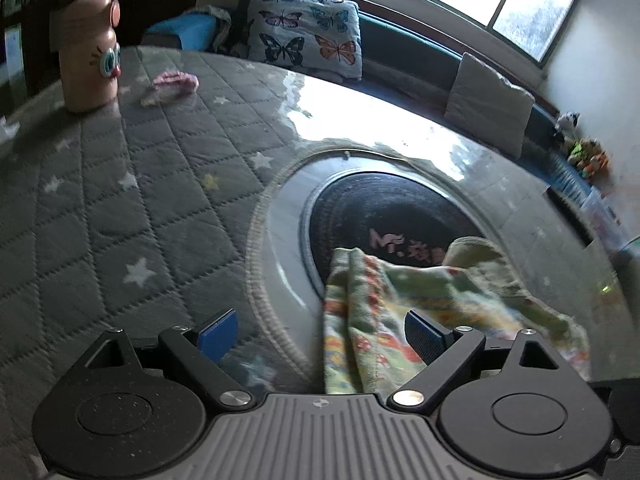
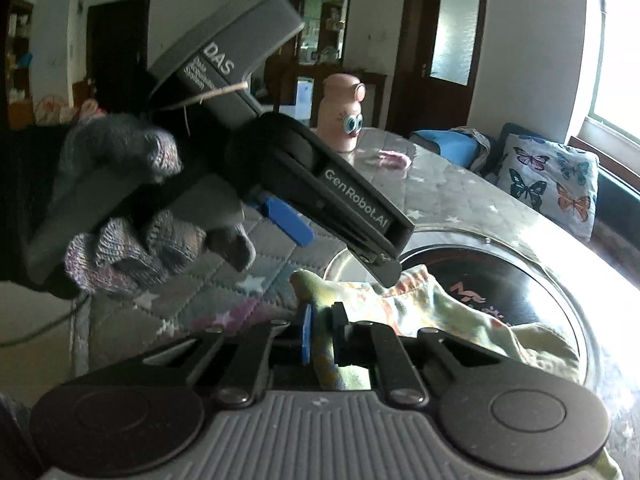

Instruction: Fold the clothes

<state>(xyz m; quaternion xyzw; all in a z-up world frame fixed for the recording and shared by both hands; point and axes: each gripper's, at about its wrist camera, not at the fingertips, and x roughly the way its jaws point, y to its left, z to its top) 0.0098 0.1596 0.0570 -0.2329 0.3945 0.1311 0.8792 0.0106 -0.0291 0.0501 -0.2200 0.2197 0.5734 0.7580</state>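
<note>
The fingers of your right gripper [image 2: 321, 334] are closed tight on a bunched edge of the printed garment [image 2: 420, 312], while the fingers of your left gripper [image 1: 320, 336] stand wide apart and hold nothing; the cloth only lies between them, near the inner side of one pad. The garment, a small piece with a green, yellow and red pattern, rests crumpled on the surface [image 1: 120, 200], partly over the dark round inset [image 1: 380, 212] in the glass top.

As I judge it, the folding is at an early stage: the cloth is gathered in loose ridges, no flat layer or clean crease is visible, so spreading and all folds are still to do.

Counting: one printed garment in work, one small pink cloth item [image 1: 176, 82] lying far behind, one pink bottle [image 1: 90, 52] with cartoon eyes, one butterfly cushion [image 1: 304, 34] and one grey cushion [image 1: 488, 104] on the bench. Your gloved left hand [image 2: 120, 208] is visible in the right view.
</note>
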